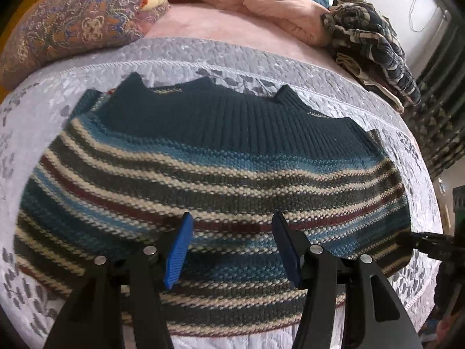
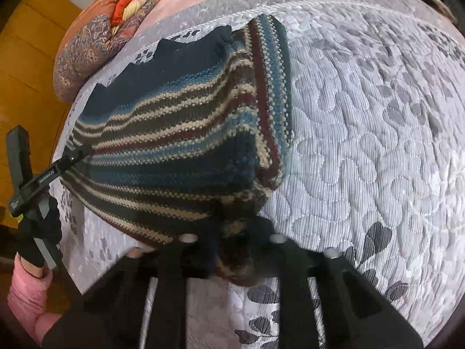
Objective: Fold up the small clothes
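Note:
A small knitted sweater (image 1: 221,157) with teal, cream and maroon stripes and a dark ribbed hem lies flat on a grey quilted bedspread (image 1: 261,61). My left gripper (image 1: 232,247) hovers open over its near part, with the blue pads (image 1: 178,250) wide apart and nothing between them. In the right wrist view my right gripper (image 2: 235,250) is shut on a bunched corner of the sweater (image 2: 174,133), blurred by motion. A striped strip lies folded along the sweater's right side there. The left gripper (image 2: 72,157) reaches the sweater's left edge. The right gripper's tip (image 1: 418,241) touches the sweater's right corner.
A paisley pillow (image 1: 72,26), a pink blanket (image 1: 276,3) and a heap of dark patterned clothes (image 1: 372,46) lie at the back of the bed. A gloved hand (image 2: 37,238) with a pink sleeve holds the left gripper. Bare quilt (image 2: 363,116) stretches to the right.

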A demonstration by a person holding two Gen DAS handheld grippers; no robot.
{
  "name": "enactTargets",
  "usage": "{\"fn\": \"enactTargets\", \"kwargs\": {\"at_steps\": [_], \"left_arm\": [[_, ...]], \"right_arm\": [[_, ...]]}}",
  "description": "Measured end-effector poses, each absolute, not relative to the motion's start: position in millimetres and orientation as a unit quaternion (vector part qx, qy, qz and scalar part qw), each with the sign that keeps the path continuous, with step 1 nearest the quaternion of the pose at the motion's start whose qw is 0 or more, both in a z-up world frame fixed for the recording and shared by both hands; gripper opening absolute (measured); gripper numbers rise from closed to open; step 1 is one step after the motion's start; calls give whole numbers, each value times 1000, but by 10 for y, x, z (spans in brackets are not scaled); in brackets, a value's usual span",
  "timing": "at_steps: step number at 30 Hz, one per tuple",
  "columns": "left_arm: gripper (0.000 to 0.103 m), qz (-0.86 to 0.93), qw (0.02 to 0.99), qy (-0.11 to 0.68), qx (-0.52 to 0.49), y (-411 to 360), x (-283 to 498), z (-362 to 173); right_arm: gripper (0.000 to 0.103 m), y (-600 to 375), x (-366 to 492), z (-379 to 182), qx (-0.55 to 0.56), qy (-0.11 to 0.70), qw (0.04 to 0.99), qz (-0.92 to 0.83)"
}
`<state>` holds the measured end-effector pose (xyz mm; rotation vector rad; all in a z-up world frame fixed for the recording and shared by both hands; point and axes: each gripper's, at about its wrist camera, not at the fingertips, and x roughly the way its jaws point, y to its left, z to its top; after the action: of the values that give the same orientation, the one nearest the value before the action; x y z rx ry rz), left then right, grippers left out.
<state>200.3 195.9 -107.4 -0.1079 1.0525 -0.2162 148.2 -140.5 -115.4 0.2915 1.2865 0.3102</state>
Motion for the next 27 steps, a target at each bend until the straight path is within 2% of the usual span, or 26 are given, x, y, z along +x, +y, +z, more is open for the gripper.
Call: {"fn": "enactTargets", "kwargs": {"at_steps": [7, 16, 21, 24, 25, 27], "left_arm": [[57, -128, 870, 475, -34, 1813, 1922, -1051], [57, -134, 877, 461, -7, 1761, 1847, -1130], [57, -135, 880, 456, -8, 1748, 1805, -1099], [57, -135, 884, 447, -10, 1743, 1771, -1054], [57, -135, 886, 444, -7, 1736, 1760, -1042], [57, -136, 890, 434, 1, 1702, 1730, -1004]], "right_arm": [[9, -1601, 1460, -910, 174, 576, 784, 154], [11, -1509, 1447, -1306, 141, 613, 764, 143], [19, -1537, 1487, -1191, 140, 604, 770, 150], [21, -1572, 1553, -1030, 135, 583, 788, 146], [23, -1582, 1605, -963, 137, 574, 794, 145], [37, -1589, 1698, -870, 143, 559, 805, 141]]}}
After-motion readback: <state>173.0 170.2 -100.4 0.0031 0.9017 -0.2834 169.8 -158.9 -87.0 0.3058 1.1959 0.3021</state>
